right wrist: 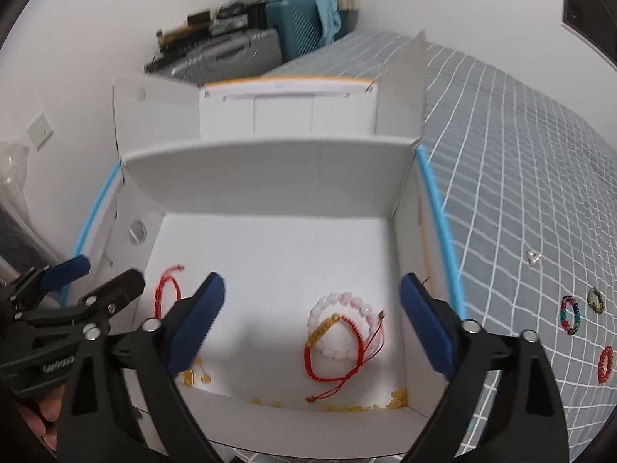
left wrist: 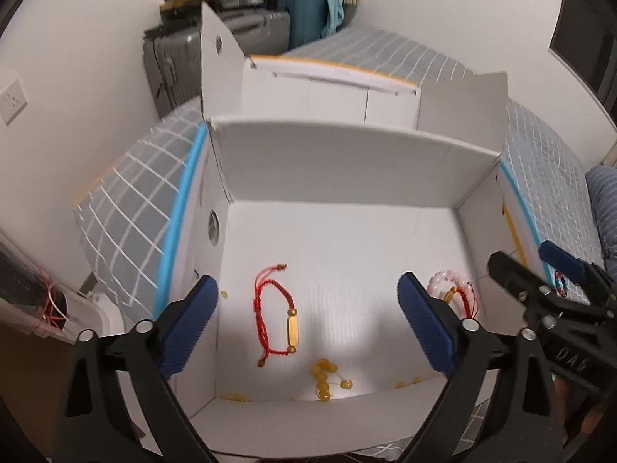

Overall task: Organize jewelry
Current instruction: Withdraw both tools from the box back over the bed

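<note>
An open white box [left wrist: 339, 162] [right wrist: 270, 177] stands on the bed. On its floor lie a red cord bracelet with a gold bar [left wrist: 274, 316] [right wrist: 166, 289], a pink bead bracelet [right wrist: 339, 322] [left wrist: 447, 283] with a second red cord bracelet [right wrist: 339, 351] across it, and loose yellow beads [left wrist: 326, 376] [right wrist: 193, 376]. My left gripper [left wrist: 306, 326] is open and empty above the box's near left part. My right gripper [right wrist: 312, 326] is open and empty above the pink and red bracelets. Each gripper shows in the other's view, the right one [left wrist: 540, 270] and the left one [right wrist: 92, 274].
On the grey checked bedspread [right wrist: 520, 193] right of the box lie a multicoloured bead bracelet [right wrist: 570, 314] [left wrist: 560, 284], a green ring-shaped bracelet [right wrist: 595, 300], a red bead bracelet [right wrist: 605, 364] and a small clear piece [right wrist: 533, 257]. A second white box [left wrist: 327, 92] stands behind. Suitcases [left wrist: 270, 27] stand against the far wall.
</note>
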### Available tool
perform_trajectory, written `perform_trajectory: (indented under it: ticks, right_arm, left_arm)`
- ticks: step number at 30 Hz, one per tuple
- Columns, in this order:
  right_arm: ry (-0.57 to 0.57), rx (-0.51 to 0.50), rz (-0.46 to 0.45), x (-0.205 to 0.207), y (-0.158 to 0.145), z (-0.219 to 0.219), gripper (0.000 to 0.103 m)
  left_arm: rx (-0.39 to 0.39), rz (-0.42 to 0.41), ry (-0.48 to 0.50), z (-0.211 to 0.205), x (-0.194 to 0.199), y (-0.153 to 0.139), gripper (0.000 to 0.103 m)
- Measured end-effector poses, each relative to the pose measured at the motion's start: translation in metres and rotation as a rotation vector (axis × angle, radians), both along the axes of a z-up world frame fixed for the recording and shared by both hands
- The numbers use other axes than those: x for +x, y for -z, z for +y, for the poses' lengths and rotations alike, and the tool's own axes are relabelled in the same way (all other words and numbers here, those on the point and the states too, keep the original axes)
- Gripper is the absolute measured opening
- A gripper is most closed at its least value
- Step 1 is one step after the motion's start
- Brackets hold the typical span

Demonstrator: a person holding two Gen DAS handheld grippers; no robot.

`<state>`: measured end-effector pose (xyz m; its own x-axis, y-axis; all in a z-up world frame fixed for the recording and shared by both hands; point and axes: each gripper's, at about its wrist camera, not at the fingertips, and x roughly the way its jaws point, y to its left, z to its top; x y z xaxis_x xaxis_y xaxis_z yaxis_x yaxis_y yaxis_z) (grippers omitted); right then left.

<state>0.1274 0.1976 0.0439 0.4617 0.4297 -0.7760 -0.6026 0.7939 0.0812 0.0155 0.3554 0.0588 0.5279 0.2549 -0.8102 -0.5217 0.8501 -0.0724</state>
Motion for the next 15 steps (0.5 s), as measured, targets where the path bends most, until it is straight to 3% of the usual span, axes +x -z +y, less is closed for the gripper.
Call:
perform_trajectory:
  ticks: [8,15]
  right_arm:
    - [0.025,0.032,-0.082,0.004,-0.031,-0.019,0.095]
    - [0.096,0.057,-0.114,0.016,-0.049,-0.058,0.095]
  left_arm:
    - [0.069,-0.075,-0.006,-0.011,-0.003,-0.032,0.097]
    - [0.067,-0.097,0.047,-0.036,0.014,-0.046,0.097]
